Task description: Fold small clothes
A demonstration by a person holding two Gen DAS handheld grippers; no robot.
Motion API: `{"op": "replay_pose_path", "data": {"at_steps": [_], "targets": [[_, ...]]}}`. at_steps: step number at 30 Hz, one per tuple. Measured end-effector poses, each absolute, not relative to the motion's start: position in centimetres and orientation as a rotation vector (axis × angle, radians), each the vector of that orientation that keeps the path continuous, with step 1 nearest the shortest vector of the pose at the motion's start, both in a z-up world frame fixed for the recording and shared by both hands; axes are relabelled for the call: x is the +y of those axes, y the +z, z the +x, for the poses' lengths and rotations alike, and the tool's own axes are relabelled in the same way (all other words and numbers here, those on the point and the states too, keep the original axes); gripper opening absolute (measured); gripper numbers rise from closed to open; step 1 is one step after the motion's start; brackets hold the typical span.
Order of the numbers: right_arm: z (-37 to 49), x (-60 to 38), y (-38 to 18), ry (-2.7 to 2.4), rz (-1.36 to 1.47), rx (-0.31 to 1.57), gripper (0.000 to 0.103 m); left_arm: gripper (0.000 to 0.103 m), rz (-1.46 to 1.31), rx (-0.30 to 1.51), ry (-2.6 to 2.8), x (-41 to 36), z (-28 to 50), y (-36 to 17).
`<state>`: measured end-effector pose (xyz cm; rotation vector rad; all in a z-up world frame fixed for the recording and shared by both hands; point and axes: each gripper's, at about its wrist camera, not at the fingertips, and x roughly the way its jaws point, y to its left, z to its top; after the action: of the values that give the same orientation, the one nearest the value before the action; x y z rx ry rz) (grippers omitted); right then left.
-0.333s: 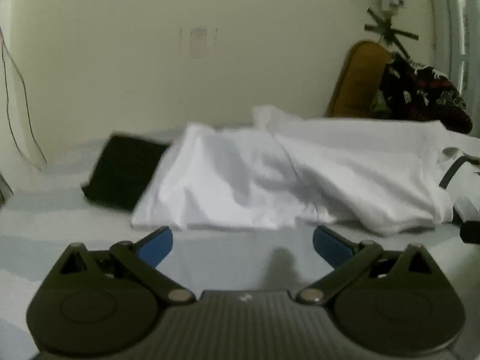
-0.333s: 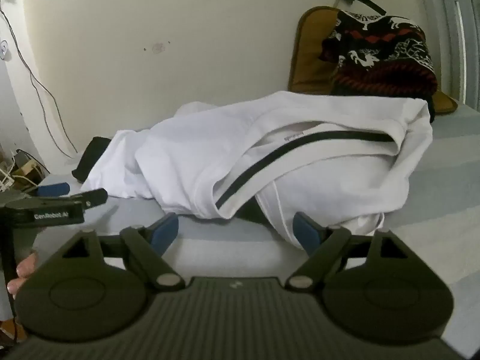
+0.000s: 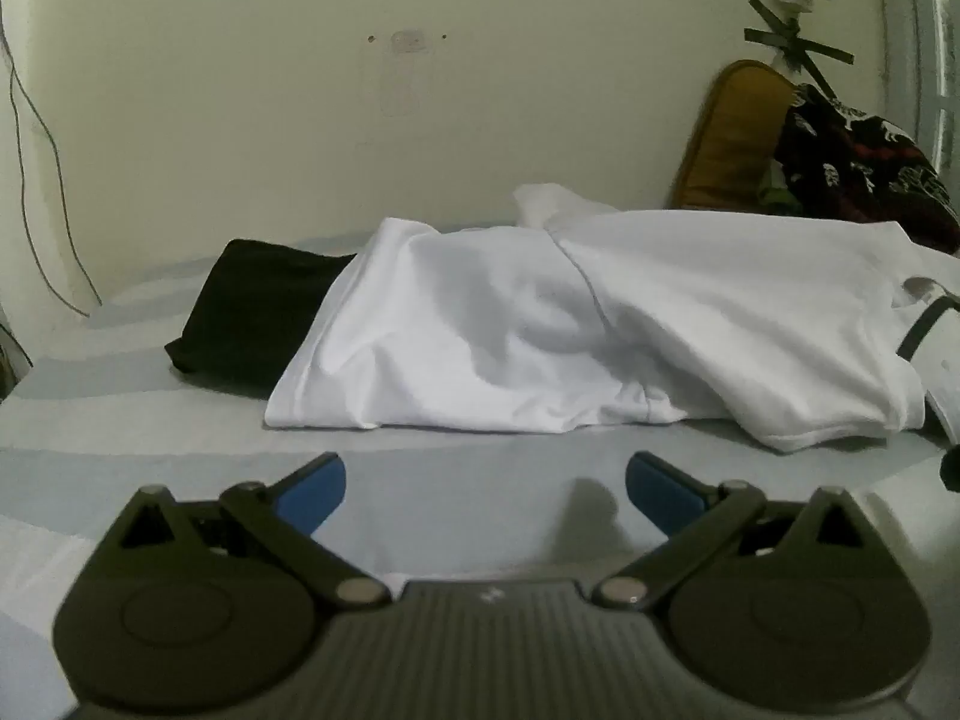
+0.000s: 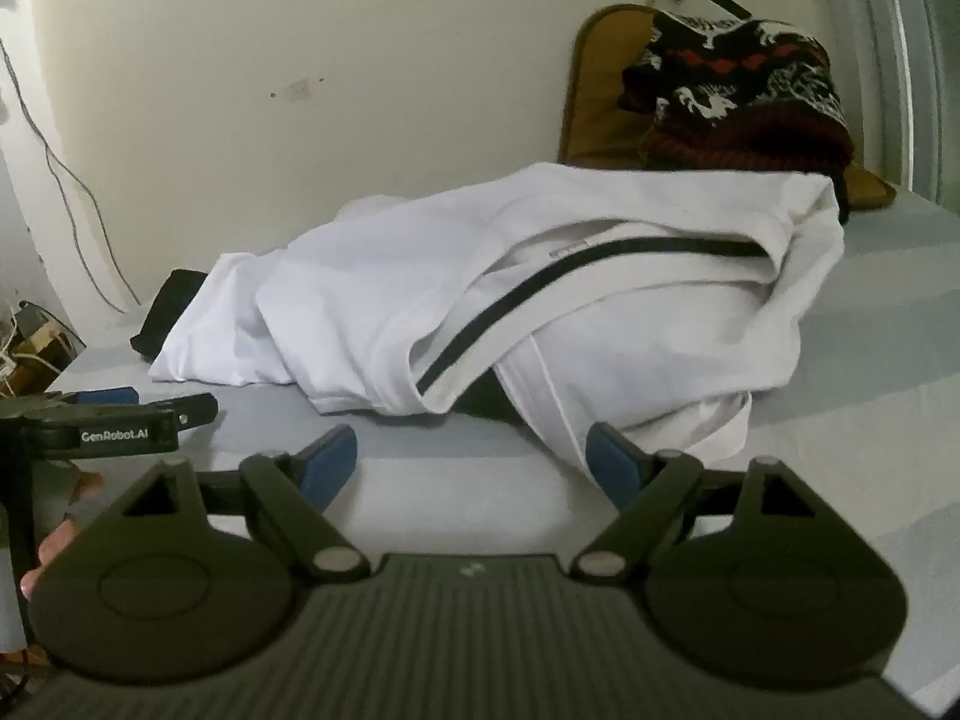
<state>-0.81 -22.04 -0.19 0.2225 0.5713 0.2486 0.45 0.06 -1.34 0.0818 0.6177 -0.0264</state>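
Both jaws stand wide apart and hold nothing. On the left gripper (image 3: pixel 486 483), the two blue-padded fingertips (image 3: pixel 318 480) hover above the pale blue-and-white striped bed sheet (image 3: pixel 180 426), with bare sheet showing between them. A crumpled white garment of smooth fabric (image 3: pixel 540 324) lies ahead of them across the middle of the bed, its near hem just beyond the fingertips and not touching them. A folded black cloth (image 3: pixel 252 312) sits to the left of the garment, partly tucked under its edge.

From the right wrist view, the right gripper (image 4: pixel 474 459) also sits low over the sheet (image 4: pixel 870 420), fingers spread. The same white garment (image 4: pixel 630 312) shows a thin black stripe (image 4: pixel 540 294) running along a folded band. Its lowest fold hangs down to the right blue fingertip (image 4: pixel 612 462) and seems to brush it, though contact cannot be confirmed; the left fingertip is clear of the fabric. The left gripper (image 4: pixel 129 402) appears at the left edge of this view, marked "GenRobot.AI", beside the garment's near-left corner.

Behind the garment, a mustard-yellow cushion (image 4: pixel 600 90) leans against the cream wall (image 4: pixel 360 60), with a dark patterned knit sweater in black, red and white (image 4: pixel 744 102) piled against it.
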Motion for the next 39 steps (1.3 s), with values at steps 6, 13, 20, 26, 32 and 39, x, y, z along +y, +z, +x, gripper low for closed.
{"op": "replay_pose_path", "data": {"at_steps": [6,13,20,26,32,39], "targets": [[-1.3,-21.7,-0.9,0.231,0.239,0.561,0.086,0.103,0.107,0.587,-0.071,-0.7,0.0,-1.5],[-1.6,-21.3,-1.5,0.199,0.241,0.525,0.087,0.103,0.110,0.568,-0.084,-0.9,-0.3,-1.4],[-1.7,-21.3,-1.9,0.185,0.270,0.508,0.091,0.103,0.054,0.600,-0.090,0.1,0.3,-1.4],[-1.8,-20.9,-2.1,0.174,0.252,0.499,0.091,0.103,0.013,0.621,-0.082,0.8,0.7,-1.5],[-1.8,-20.5,-2.2,0.167,0.238,0.496,0.093,0.103,0.027,0.610,-0.072,0.5,0.5,-1.4],[-1.8,-20.6,-2.2,0.172,0.243,0.491,0.094,0.103,0.054,0.601,-0.068,0.2,0.3,-1.4]]}}
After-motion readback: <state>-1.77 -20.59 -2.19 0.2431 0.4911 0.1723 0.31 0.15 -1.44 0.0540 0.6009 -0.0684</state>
